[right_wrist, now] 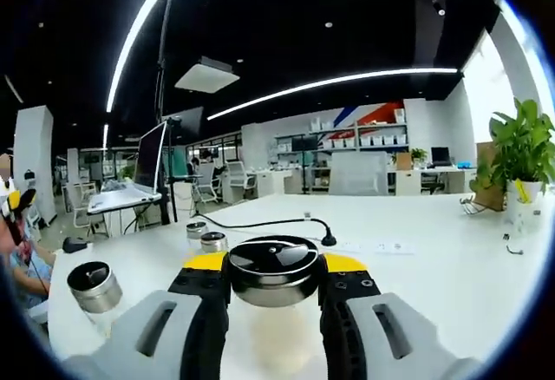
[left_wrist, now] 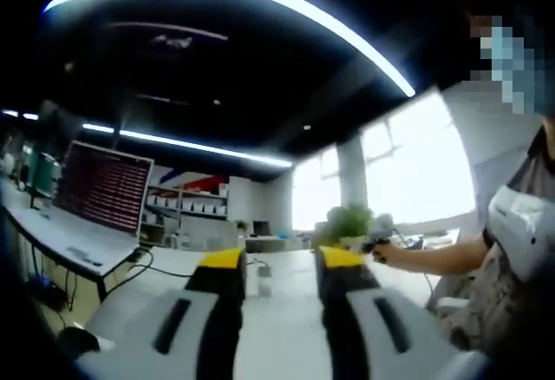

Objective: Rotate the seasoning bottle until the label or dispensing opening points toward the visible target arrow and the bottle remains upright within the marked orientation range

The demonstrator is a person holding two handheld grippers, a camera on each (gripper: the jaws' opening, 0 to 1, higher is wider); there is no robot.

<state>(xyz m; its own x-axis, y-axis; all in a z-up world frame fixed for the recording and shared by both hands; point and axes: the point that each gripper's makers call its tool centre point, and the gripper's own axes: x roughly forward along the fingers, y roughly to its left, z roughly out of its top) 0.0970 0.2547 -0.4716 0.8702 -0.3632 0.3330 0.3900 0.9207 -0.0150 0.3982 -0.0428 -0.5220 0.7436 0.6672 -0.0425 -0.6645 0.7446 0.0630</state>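
Stretching ahead of both tools, the broad white desk (right_wrist: 434, 267) is carrying everything. Gripping between its yellow-tipped jaws, the right tool (right_wrist: 276, 286) is holding the clear seasoning bottle with the shiny black-and-chrome lid (right_wrist: 274, 267), upright. The left tool (left_wrist: 277, 278) is hovering open, clamping nothing. Two small silver-lidded jars (right_wrist: 205, 236) are standing just beyond the right tool, another (right_wrist: 94, 286) to its left. No target arrow is showing, so I judge the turning unfinished.

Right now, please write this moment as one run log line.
right gripper: shut on seasoning bottle, upright | left gripper: open, holds nothing | spare bottle on white table
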